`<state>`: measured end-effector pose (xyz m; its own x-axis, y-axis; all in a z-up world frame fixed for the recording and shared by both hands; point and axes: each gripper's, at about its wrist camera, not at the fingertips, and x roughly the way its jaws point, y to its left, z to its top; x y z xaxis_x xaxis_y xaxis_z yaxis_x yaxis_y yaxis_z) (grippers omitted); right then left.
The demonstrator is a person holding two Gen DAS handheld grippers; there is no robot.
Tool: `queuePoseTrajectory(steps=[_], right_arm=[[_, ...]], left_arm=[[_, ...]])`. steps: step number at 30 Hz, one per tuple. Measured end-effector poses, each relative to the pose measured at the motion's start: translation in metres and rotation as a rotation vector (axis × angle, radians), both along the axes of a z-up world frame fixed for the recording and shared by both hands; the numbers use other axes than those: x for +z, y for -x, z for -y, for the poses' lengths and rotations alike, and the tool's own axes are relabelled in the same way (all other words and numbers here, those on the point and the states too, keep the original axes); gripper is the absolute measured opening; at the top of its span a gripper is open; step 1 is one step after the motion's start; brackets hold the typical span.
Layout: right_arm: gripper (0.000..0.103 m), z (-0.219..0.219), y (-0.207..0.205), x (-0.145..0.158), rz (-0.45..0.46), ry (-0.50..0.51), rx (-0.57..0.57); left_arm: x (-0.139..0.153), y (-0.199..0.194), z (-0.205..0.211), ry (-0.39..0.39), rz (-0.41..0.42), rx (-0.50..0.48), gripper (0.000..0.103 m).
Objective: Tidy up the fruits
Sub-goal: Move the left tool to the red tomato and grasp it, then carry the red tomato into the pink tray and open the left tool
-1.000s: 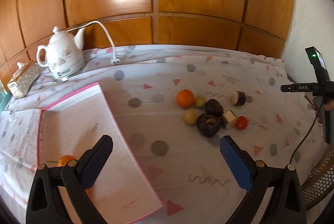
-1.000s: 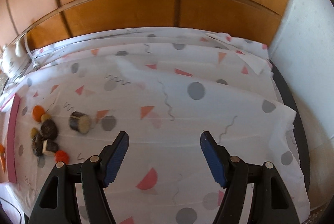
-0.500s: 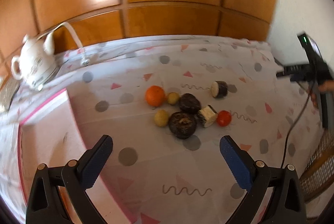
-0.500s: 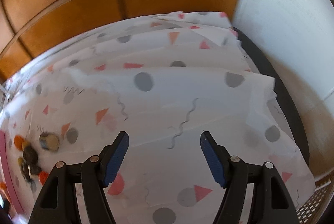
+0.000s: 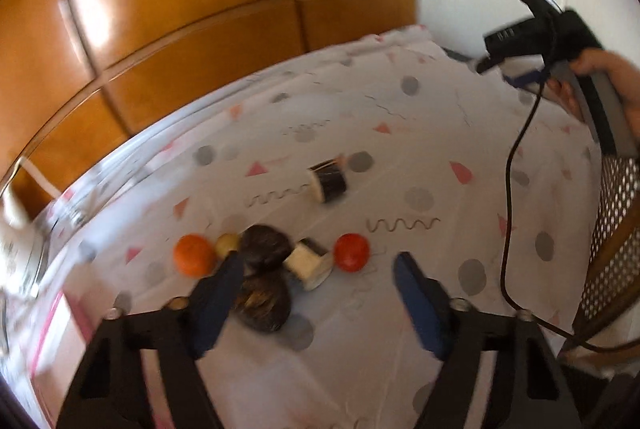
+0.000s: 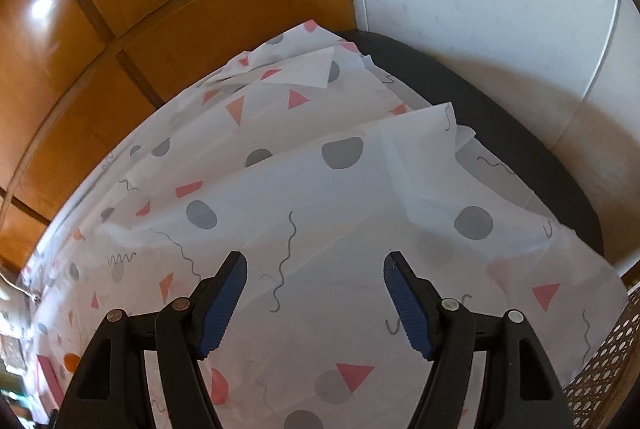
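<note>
In the left wrist view a cluster of fruit lies on the patterned cloth: an orange (image 5: pixel 193 254), a small yellow fruit (image 5: pixel 226 243), two dark brown fruits (image 5: pixel 266 249) (image 5: pixel 262 303), a cut white-faced piece (image 5: pixel 308 263) and a red tomato (image 5: pixel 351 252). A dark cut cylinder (image 5: pixel 328 181) lies apart, farther back. My left gripper (image 5: pixel 316 303) is open, just in front of the cluster, its left finger overlapping the dark fruits. My right gripper (image 6: pixel 316 299) is open and empty over bare cloth; its body shows at the left wrist view's right edge (image 5: pixel 560 41).
A pink-edged board (image 5: pixel 56 329) sits at the lower left, a white teapot (image 5: pixel 12 229) at the far left. A black cable (image 5: pixel 512 189) hangs at the right beside a wicker chair (image 5: pixel 612 229). Wooden panels stand behind. The dark table edge (image 6: pixel 480 117) shows past the cloth.
My left gripper has swung right and moved closer to the fruit cluster. My right gripper has turned right, so the fruit has left its view. Both stay open.
</note>
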<state>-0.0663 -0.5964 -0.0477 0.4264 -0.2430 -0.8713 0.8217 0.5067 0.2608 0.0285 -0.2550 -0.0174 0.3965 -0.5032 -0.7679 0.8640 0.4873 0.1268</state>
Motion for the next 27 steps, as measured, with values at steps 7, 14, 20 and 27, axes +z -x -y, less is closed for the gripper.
queuePoseTrajectory(steps=[7, 14, 20, 27], right_arm=[[0.072, 0.0, -0.003, -0.002, 0.004, -0.021, 0.013], [0.072, 0.001, -0.003, -0.003, 0.013, -0.038, 0.019], [0.072, 0.002, -0.004, -0.004, 0.008, -0.036, 0.022], [0.072, 0.002, -0.002, -0.005, 0.0, -0.027, 0.013]], left_arm=[[-0.024, 0.0, 0.046, -0.141, 0.046, -0.151, 0.064], [-0.056, -0.01, 0.066, -0.251, 0.033, -0.187, 0.034], [-0.053, -0.012, 0.051, -0.133, -0.043, -0.109, 0.027], [-0.025, -0.008, 0.02, 0.054, -0.133, 0.037, 0.027]])
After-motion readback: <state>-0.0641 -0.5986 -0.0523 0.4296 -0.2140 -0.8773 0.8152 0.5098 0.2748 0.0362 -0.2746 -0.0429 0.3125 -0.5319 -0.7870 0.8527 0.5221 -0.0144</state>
